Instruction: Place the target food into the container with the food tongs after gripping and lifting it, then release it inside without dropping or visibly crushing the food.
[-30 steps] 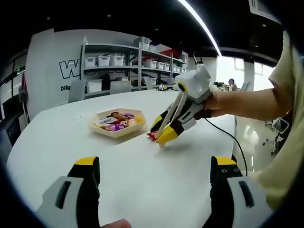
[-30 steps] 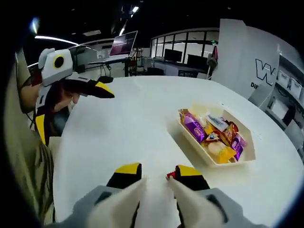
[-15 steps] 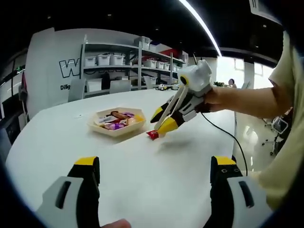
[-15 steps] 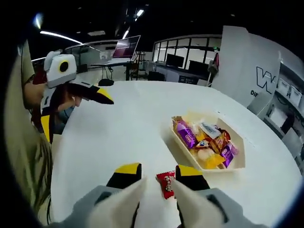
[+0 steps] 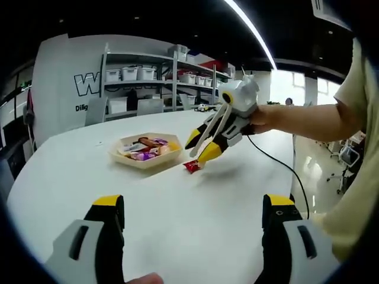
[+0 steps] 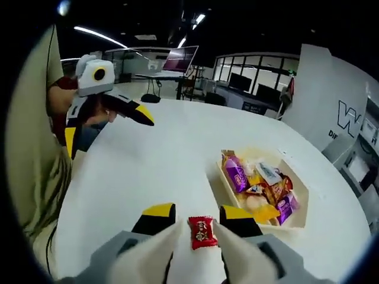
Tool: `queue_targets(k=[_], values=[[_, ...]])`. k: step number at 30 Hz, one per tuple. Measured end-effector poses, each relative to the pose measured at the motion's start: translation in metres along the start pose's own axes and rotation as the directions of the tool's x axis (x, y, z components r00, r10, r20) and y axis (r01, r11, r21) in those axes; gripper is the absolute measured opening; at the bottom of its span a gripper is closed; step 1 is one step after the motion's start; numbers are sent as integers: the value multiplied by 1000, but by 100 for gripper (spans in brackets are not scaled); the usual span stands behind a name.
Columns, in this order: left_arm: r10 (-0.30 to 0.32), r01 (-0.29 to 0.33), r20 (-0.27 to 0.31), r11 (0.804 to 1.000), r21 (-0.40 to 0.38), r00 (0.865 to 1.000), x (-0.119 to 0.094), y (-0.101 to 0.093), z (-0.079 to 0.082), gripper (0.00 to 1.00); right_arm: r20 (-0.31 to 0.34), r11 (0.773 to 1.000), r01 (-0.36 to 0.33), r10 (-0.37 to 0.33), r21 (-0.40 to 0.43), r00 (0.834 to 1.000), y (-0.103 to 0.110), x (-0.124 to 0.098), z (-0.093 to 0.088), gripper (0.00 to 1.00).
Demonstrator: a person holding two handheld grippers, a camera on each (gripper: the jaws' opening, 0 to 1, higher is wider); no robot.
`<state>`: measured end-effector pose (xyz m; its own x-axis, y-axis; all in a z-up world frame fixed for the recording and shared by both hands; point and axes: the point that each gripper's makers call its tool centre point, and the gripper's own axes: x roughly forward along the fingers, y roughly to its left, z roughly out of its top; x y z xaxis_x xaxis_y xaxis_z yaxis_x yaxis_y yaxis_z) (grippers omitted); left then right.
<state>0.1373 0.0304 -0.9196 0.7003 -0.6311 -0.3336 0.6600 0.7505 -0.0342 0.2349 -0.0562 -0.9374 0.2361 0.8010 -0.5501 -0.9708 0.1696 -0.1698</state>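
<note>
A white round table is filling the lower half of both views. A shallow cream container of wrapped snacks is sitting at right of centre in the right gripper view. The left gripper is hanging at the bottom of its own view, jaws spread wide on nothing. The right gripper is gripping a small red wrapped candy between its yellow-tipped jaws, low at centre, near the container.
</note>
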Motion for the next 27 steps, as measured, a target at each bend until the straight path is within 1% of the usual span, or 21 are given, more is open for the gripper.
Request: queue_targets(k=[5,12,17,21,27], values=[[1,-1,-3,1000,-2,1000,0,1,-1,94,-10,1000,-21,21,-7,1000,-1,1,-4,25],[1,-1,-6,1000,1,1000,1,1,-1,94,-10,999,-47,47,15,999,-2,3,-9,25],[3,-3,-7,1000,3,1000,1,2,0,94,-7,998,-47,47,30,999,-4,5,-12,25],[5,-4,-10,1000,4,1000,1,2,-1,94,-13,997,-59,59,40,998,0,6,-15,25],[4,-4,-11,1000,6,1000,1,2,-1,94,-10,997,-55,55,50,998,-1,8,-17,25]])
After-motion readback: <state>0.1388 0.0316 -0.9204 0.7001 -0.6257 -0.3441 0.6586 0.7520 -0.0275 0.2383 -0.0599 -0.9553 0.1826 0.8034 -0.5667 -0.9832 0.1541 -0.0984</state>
